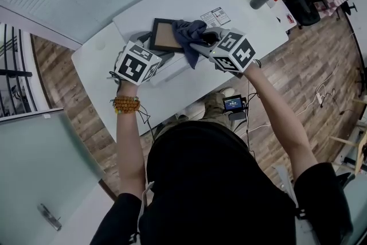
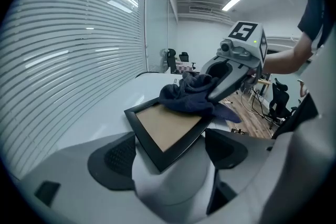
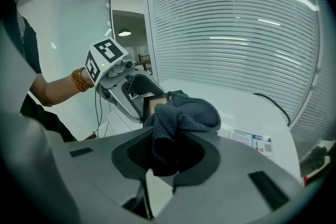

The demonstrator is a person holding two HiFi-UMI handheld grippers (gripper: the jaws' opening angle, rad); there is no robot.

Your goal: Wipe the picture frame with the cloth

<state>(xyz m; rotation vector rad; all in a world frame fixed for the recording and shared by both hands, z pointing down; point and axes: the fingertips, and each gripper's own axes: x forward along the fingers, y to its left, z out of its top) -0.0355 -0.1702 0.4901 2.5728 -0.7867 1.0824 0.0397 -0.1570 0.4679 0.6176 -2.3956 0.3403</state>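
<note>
Head view: gripping the picture frame (image 1: 162, 35) with the left gripper (image 1: 156, 49) over the table's (image 1: 189, 0) middle, toward its near edge; pressing the dark cloth (image 1: 189, 32) onto the frame's right side with the right gripper (image 1: 202, 43). Left gripper view: clamping both jaws on the frame's near corner, holding it tilted. Right gripper view: pinching a fold of cloth tight between closed jaws. Judging the wipe as partway: leaving most of the brown panel and the left border uncovered.
</note>
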